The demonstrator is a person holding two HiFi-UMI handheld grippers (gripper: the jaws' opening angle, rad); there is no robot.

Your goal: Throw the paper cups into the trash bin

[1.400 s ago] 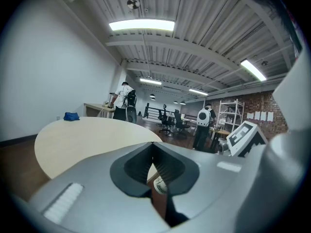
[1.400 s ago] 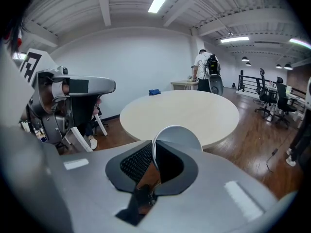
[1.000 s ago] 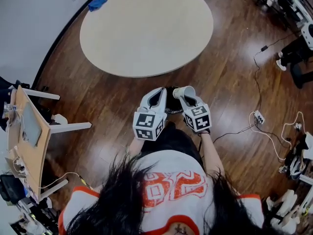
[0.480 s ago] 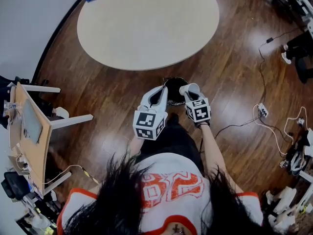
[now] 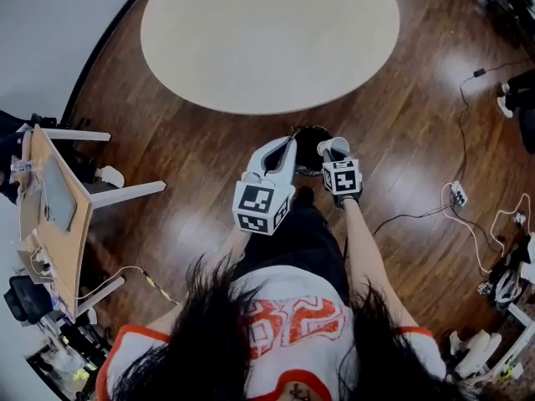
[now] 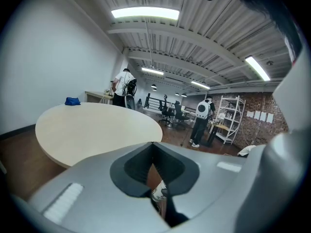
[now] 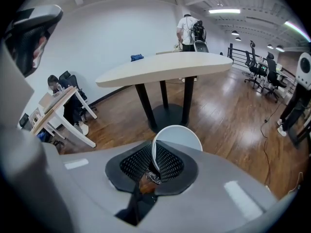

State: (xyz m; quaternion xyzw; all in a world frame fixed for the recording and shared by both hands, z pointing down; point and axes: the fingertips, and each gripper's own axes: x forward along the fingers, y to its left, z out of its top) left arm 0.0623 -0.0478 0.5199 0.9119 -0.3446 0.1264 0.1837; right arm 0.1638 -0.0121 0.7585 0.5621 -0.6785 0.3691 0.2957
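A white paper cup is pinched by its rim in my right gripper, tilted over the small dark trash bin on the wood floor. In the right gripper view the cup stands on edge between the shut jaws, its open mouth facing the camera. My left gripper hovers just left of the bin, jaws together with nothing held. Through its narrow slit in the left gripper view, a small white printed thing shows below. The bin is mostly hidden by both grippers.
A round beige table on a black pedestal stands just beyond the bin, with a blue cloth on its far edge. A wooden desk is at left. Cables and a power strip lie at right. People stand far off.
Both grippers have moved forward toward the table. The cup in the right gripper now hangs over the bin's rim instead of short of it.
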